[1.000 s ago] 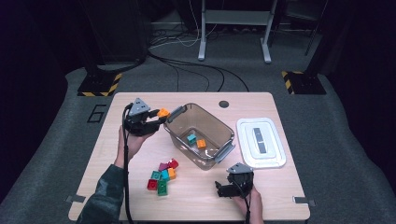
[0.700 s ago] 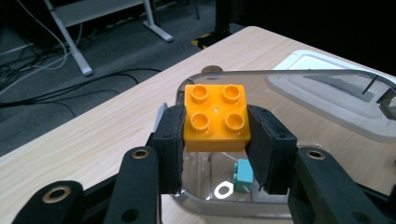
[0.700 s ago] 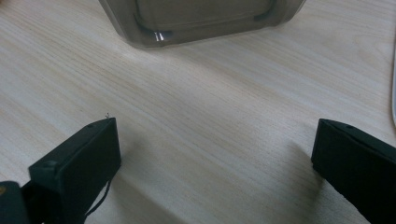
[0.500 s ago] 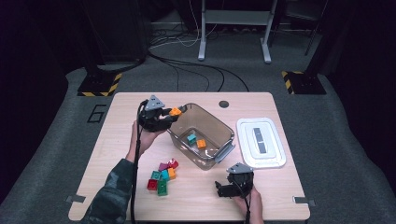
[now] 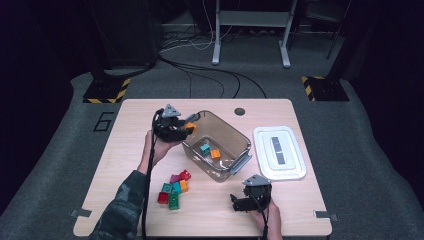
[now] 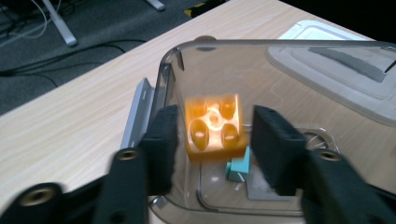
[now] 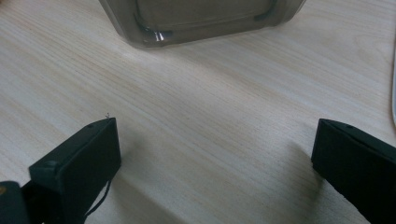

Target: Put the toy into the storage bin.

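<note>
Your right gripper (image 7: 215, 154) hovers with jaws spread wide over bare table (image 7: 210, 107), the clear bin (image 7: 196, 18) just ahead.

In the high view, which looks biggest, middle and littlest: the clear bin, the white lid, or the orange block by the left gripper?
1. Clear bin, largest.
2. White lid, slightly smaller.
3. Orange block, by far the smallest.

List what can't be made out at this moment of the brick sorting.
- Orange brick, left gripper view: motion-blurred, so contact with the pads can't be judged.
- Loose bricks, high view: too small to count surely.
- Right tongs, right gripper view: tips cut off by the bottom edge.
</note>
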Demonstrator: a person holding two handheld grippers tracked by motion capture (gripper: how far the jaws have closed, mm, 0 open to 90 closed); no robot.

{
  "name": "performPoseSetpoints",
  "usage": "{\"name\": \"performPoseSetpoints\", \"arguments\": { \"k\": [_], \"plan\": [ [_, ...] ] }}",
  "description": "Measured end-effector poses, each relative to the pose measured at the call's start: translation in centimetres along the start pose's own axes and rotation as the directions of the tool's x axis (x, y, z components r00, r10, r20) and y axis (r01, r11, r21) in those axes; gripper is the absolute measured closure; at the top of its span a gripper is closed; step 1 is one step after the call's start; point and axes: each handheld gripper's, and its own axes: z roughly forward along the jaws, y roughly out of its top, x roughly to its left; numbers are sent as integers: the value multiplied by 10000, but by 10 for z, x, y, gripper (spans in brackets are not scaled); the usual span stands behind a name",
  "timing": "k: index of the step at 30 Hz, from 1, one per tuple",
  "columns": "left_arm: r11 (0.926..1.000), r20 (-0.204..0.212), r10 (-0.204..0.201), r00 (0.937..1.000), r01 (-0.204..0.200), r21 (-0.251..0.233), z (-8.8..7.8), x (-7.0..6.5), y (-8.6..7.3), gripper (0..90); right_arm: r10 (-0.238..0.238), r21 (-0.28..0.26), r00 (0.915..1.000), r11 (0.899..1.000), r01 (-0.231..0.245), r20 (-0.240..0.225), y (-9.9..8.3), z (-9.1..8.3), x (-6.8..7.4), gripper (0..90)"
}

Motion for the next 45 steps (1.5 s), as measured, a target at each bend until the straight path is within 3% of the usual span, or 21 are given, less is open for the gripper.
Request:
{"name": "performPoseSetpoints", "arguments": {
  "k": [5, 9, 18, 24, 31, 38, 42, 45],
  "plan": [
    [10000, -108, -14, 9999, 13, -64, -9, 0, -8, 278, 44, 25, 10000, 10000, -44, -9, 0, 0, 0, 4],
    [9996, -177, -118, 9998, 113, -254, -19, 1, -16, 197, 43, 30, 10000, 10000, -42, -11, 0, 0, 0, 5],
    [9985, -401, -406, 9984, 390, -388, -43, 3, -45, 112, 74, 27, 10000, 10000, -74, 6, 0, 0, 1, 4],
    [9973, -590, -710, 9957, 698, -216, -48, 5, -67, 59, 27, 14, 10000, 10000, -27, 5, 0, 0, 0, 5],
    [9924, -598, -1225, 9907, 1228, 8, -47, 6, -93, 16, 66, 21, 10000, 10000, -66, 10, 0, 0, 0, 4],
    [9854, -248, -1616, 9865, 1627, 503, -34, 0, -119, 5, 39, 14, 10000, 10000, -39, 3, 0, 0, 0, 4],
    [9836, -1, -1483, 9889, 1475, 1040, -24, -5, -131, 3, 71, 21, 10000, 10000, -71, 11, 0, 0, 0, 4],
    [9827, 90, -1478, 9890, 1458, 1142, -19, -7, -139, 0, 75, 25, 10000, 10000, -75, 7, 0, 0, 0, 4]
  ]
}}
